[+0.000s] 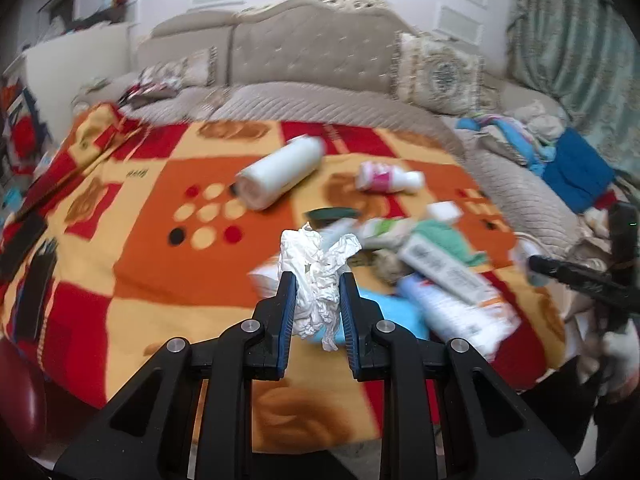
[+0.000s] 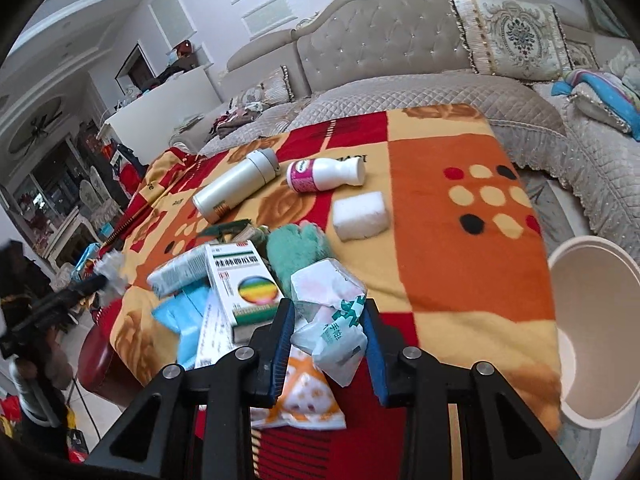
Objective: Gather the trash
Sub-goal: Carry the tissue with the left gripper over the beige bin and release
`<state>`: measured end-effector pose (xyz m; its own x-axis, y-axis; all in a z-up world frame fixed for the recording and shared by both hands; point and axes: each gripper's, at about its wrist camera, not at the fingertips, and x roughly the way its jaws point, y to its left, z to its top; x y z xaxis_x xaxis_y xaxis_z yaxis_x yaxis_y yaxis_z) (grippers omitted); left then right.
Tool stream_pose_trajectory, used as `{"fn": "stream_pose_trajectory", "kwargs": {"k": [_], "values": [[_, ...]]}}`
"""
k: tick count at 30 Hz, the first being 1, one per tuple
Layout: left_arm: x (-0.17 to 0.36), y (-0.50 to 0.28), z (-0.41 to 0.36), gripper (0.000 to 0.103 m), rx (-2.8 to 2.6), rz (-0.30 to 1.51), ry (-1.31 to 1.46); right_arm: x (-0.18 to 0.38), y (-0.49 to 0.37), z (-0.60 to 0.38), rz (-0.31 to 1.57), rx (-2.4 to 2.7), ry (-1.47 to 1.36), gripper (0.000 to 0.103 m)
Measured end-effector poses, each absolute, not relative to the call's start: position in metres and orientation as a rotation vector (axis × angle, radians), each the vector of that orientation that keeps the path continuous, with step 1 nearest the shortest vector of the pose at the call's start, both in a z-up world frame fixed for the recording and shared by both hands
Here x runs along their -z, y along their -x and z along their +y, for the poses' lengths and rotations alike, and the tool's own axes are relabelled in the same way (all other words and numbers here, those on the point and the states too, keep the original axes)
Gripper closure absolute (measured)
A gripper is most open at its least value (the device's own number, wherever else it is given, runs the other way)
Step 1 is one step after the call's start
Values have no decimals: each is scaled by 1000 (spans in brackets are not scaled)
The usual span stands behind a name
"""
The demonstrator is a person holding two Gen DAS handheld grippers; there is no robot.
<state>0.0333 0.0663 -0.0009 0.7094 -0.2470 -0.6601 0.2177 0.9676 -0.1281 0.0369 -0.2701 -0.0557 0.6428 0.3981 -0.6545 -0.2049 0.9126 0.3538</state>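
Left gripper (image 1: 317, 280) squeezed tight on crumpled white tissue (image 1: 316, 276). Right gripper (image 2: 329, 320) squeezed tight on white wrapper (image 2: 332, 316), above blanket (image 2: 460, 280), near white bin (image 2: 592, 328).

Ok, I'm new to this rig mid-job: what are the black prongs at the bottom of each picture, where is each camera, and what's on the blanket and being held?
The prongs are two-finger grippers, one in each of a person's hands; there is no robot arm. A fisheye camera on each gripper looks forward along its fingers.

The left wrist view shows the left gripper shut on a crumpled white tissue. The right wrist view shows the right gripper shut on a crumpled white wrapper with green print.

On the patterned blanket lie a white flask, a small white bottle with a pink label, a white sponge block, a green glove and a medicine box. A pale bin stands at the right edge.
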Motion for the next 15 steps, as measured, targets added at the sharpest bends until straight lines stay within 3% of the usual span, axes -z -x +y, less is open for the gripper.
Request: {"fn": "stream_pose_trajectory", "kwargs": {"k": [15], "values": [[5,-42,-118,83,638,784,-40,67,-12,-338,801,-206,-296,71]]}}
